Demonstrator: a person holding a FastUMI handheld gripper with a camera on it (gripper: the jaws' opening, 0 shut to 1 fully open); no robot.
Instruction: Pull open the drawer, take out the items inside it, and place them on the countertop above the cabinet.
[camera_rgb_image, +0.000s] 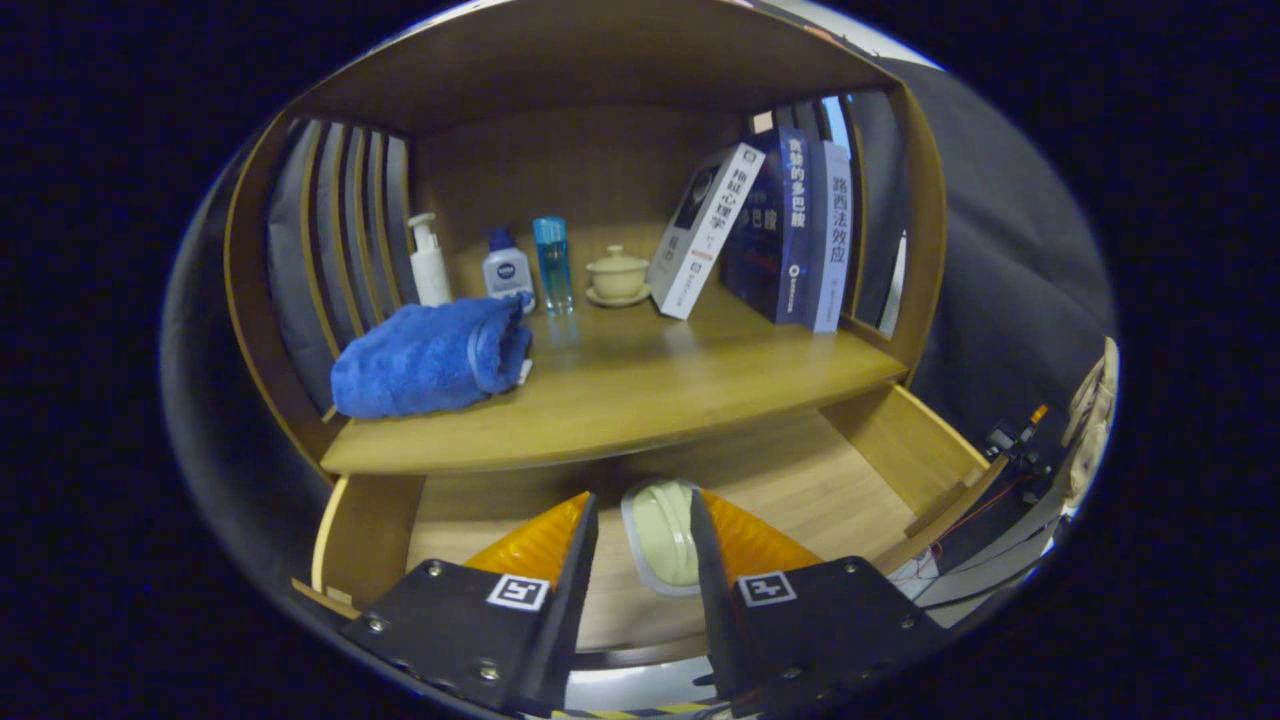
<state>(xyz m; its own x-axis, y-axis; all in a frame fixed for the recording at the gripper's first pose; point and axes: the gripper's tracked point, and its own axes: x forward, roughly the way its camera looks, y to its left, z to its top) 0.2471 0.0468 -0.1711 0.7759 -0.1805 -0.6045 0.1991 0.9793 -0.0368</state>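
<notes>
The wooden drawer (915, 450) stands pulled open below the countertop (650, 390). On its floor lies a pale green oblong item (662, 535) with a white rim. My gripper (643, 500) is down in the drawer, open, with one finger on each side of the item. The right finger is at the item's edge, and a narrow gap shows between the item and the left finger. A rolled blue towel (430, 360) rests on the left of the countertop, beyond the fingers.
At the back of the countertop stand a white pump bottle (429, 262), a small white bottle (507, 270), a blue tube (552, 265) and a lidded beige cup (617, 275). Leaning books (770, 230) fill the right. Slatted sides close the shelf; cables (1010, 445) lie right of the drawer.
</notes>
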